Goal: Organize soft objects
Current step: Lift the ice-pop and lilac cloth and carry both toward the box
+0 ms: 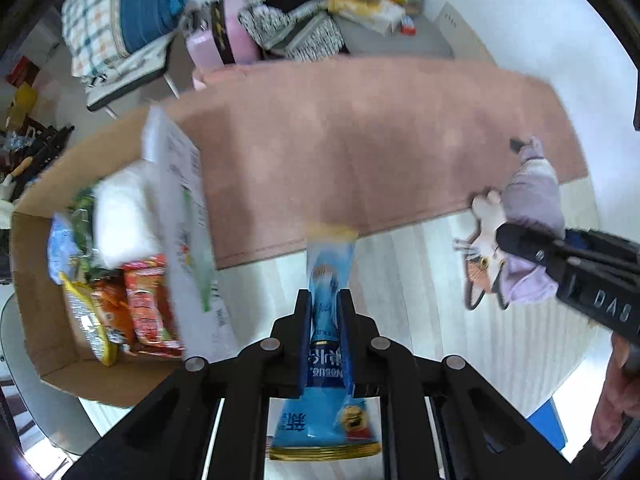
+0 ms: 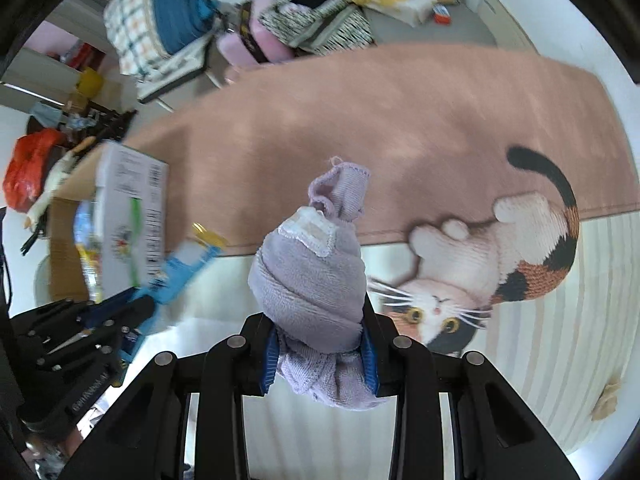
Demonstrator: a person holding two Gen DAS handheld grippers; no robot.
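My left gripper (image 1: 325, 300) is shut on a blue snack packet (image 1: 329, 276) and holds it above the floor, just right of an open cardboard box (image 1: 48, 200) with several snack packets and a white soft item (image 1: 122, 216) inside. My right gripper (image 2: 320, 344) is shut on a rolled lilac towel (image 2: 312, 280), held in the air over the edge of the pink rug (image 2: 400, 120). The towel (image 1: 528, 196) and right gripper (image 1: 536, 248) also show at the right of the left wrist view. The left gripper (image 2: 132, 304) with its blue packet (image 2: 188, 264) shows at the left of the right wrist view.
A cat-shaped mat (image 2: 500, 264) lies on the pale striped floor (image 2: 540, 360) to the right. The box's white flap (image 1: 180, 200) stands up between box and rug. Bags, a pink case (image 1: 236, 36) and a checked cushion (image 1: 104, 20) are piled beyond the rug.
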